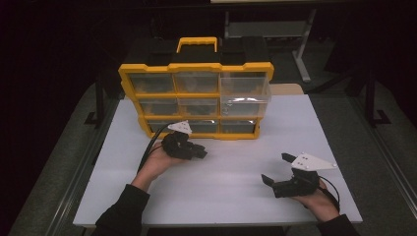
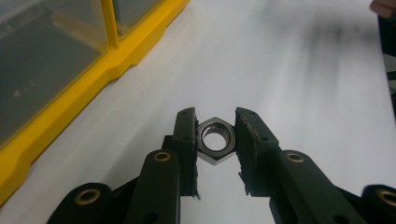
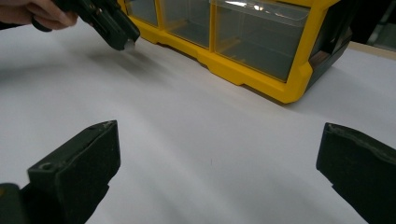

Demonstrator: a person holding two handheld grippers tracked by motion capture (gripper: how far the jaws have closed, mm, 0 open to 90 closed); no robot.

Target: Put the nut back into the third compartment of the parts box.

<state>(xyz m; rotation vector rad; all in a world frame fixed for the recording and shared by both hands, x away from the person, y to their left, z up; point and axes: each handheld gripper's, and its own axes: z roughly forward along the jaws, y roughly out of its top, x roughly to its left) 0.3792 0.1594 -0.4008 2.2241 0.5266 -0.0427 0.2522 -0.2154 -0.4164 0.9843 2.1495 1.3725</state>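
Step in hand: I judge I am carrying a steel hex nut [image 2: 214,140] with the left tool [image 2: 214,140], just in front of the yellow organiser [image 1: 195,93] that stands at twelve o'clock on the white surface [image 1: 236,182].
Left tool: jaws narrowed onto the nut, pads pressing its opposite flats; the nut sits upright between the tips, bore facing my camera, lifted clear of the surface as far as I can tell.
Where it is: in the high view the left tool [image 1: 189,147] hangs at about ten o'clock of the surface, just below the organiser's bottom row of clear drawers.
Open drawer: one clear drawer [image 1: 245,93] at the organiser's right side, about one o'clock, is pulled out towards me; what lies inside I cannot make out.
Next move, as I judge it: swing the nut to the pulled-out drawer, hold it above the opening, then spread the jaws; the grip is only at the tips, so I would go slowly and keep it level.
Right tool [image 1: 276,169]: jaws wide apart, nothing between them, resting low at about five o'clock, well apart from the organiser.
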